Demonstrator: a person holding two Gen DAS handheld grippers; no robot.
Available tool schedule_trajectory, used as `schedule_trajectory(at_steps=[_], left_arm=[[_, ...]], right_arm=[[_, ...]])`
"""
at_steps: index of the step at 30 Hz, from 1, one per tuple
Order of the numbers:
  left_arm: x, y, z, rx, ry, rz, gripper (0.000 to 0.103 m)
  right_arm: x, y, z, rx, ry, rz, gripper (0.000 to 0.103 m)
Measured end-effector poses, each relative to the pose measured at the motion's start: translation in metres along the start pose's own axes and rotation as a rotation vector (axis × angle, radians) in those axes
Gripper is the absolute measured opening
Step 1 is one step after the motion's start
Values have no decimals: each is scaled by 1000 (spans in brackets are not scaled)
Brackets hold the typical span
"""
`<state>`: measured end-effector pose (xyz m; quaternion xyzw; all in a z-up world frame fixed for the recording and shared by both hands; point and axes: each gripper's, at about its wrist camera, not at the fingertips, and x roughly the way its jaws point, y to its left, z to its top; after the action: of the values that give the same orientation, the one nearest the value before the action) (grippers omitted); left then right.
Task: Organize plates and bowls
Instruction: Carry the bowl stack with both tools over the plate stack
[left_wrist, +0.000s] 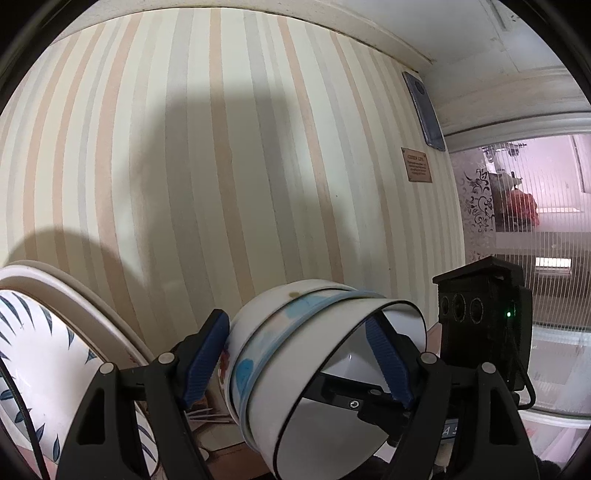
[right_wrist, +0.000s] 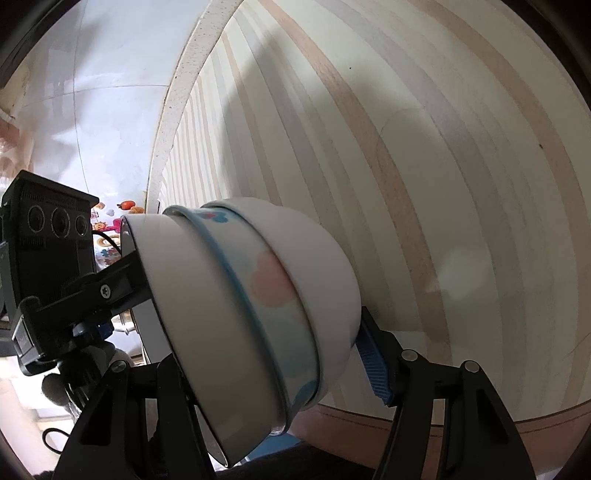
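Observation:
A nested stack of three bowls (left_wrist: 295, 369) is tipped on its side in the air; the middle one has blue and pink blotches. My left gripper (left_wrist: 299, 363) is shut on the stack, one blue pad outside the base side, the other inside the open bowl. The same stack of bowls (right_wrist: 258, 306) fills the right wrist view, and my right gripper (right_wrist: 258, 354) is shut on it too; only its right blue pad (right_wrist: 375, 365) shows. The other gripper's body (right_wrist: 48, 258) is at left. A leaf-patterned plate (left_wrist: 44, 369) stands on edge at lower left.
A striped wallpaper wall (left_wrist: 221, 166) is close ahead. A small brown plaque (left_wrist: 416, 165) hangs on it. A window with a patterned pane (left_wrist: 535, 221) is at right. A brown ledge (right_wrist: 480, 424) runs along the wall's foot.

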<state>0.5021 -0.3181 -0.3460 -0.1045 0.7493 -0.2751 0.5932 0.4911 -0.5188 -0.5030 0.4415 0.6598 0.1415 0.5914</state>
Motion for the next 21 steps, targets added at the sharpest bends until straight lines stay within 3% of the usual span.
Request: schedule_trajectory(at_steps=[12, 21], left_arm=[[-38, 4, -7, -44, -54, 15, 74], [-80, 45, -20, -157, -132, 37, 74]], right_arm=[[-14, 27, 4, -35, 22, 15, 66], [0, 82, 0, -95, 101, 24, 66]])
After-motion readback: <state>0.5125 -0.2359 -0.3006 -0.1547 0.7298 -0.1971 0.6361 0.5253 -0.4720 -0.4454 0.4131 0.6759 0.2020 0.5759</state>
